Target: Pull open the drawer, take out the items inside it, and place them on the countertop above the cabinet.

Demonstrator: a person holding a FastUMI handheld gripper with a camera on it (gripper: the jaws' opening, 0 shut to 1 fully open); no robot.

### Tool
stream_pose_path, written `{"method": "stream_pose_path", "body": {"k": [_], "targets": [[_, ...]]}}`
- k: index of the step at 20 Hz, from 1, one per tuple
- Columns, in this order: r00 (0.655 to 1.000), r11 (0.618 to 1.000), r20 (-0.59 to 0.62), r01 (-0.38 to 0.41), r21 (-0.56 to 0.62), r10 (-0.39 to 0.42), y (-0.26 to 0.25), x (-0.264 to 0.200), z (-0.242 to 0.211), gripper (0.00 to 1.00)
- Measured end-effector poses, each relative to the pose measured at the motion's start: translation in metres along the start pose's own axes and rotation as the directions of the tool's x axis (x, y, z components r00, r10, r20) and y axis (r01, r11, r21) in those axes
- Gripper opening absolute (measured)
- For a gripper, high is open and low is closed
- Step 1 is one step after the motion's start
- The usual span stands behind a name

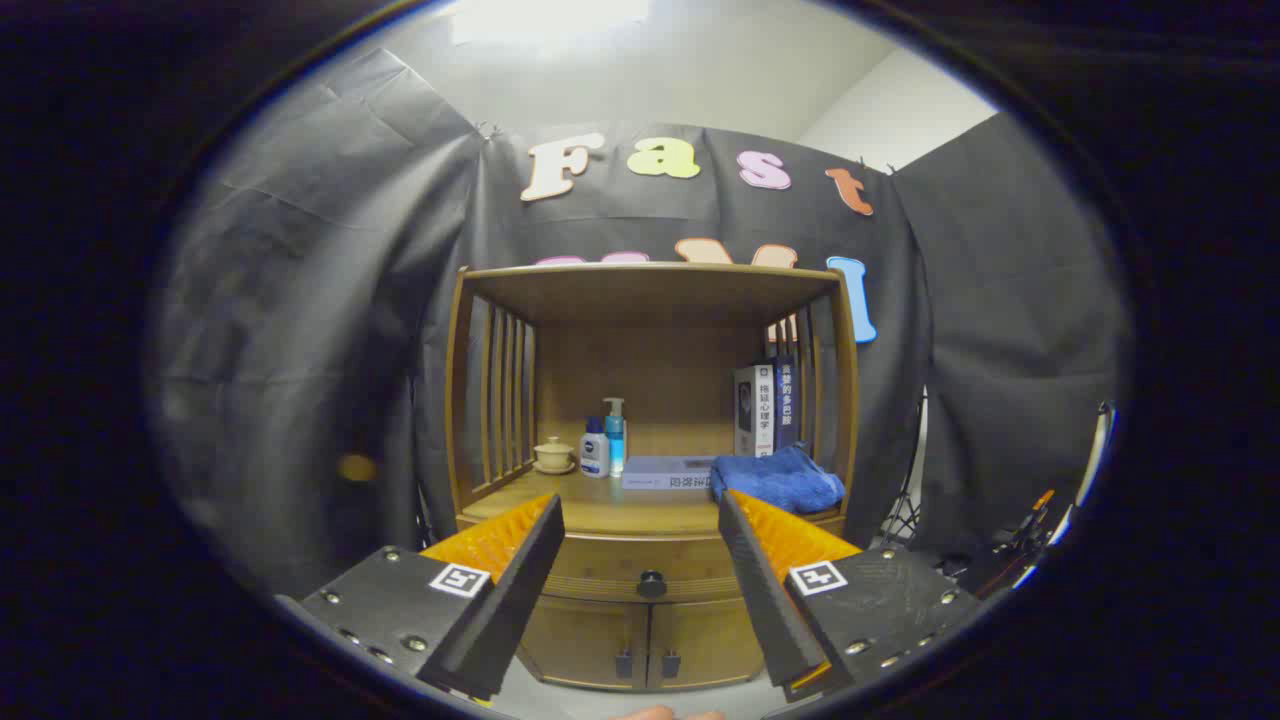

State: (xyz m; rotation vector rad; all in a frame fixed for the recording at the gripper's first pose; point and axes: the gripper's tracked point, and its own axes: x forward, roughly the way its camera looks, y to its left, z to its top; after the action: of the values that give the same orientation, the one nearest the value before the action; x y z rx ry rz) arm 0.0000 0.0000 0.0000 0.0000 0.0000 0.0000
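1. Your gripper (640,510) is spread wide with nothing between its fingers; both fingertips hang in the air in front of the wooden cabinet (652,470), apart from it.
2. The drawer (650,568) sits just under the countertop (600,510) and looks fully shut, its front flush with the frame. Its round dark knob (651,583) lies between your fingers and beyond them, roughly centred in the gap.
3. Nothing of the task looks done yet: the drawer is unopened, and whatever is inside cannot be seen.
4. What is left, as I judge it: close on the knob, pull the drawer out, lift out each item, and set it on the countertop.
5. Mind the countertop space. It already carries a small lidded cup (553,455), a white bottle (594,449) and a blue pump bottle (614,435) side by side, a flat box (665,472), a folded blue towel (778,480), and upright books (765,408) behind the towel.
6. The barest patch is the front left, ahead of the cup.
7. Below the drawer are two cupboard doors (645,640); leave those alone.
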Motion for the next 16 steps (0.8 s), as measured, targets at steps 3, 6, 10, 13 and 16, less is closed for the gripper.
{"method": "stream_pose_path", "body": {"k": [3,6,10,13,16], "targets": [[1.0,1.0,0.003,0.006,0.01,-0.006,-0.004,-0.001,0.0,0.93],[1.0,1.0,-0.001,0.009,0.015,-0.009,-0.004,0.002,-0.003,0.93],[0.999,0.999,-0.027,0.025,0.033,-0.024,-0.009,0.009,-0.014,0.93],[0.998,0.999,-0.045,0.042,0.033,-0.041,-0.013,0.017,-0.025,0.93],[0.995,0.999,-0.09,0.048,0.015,-0.046,-0.013,0.03,-0.044,0.93]]}}
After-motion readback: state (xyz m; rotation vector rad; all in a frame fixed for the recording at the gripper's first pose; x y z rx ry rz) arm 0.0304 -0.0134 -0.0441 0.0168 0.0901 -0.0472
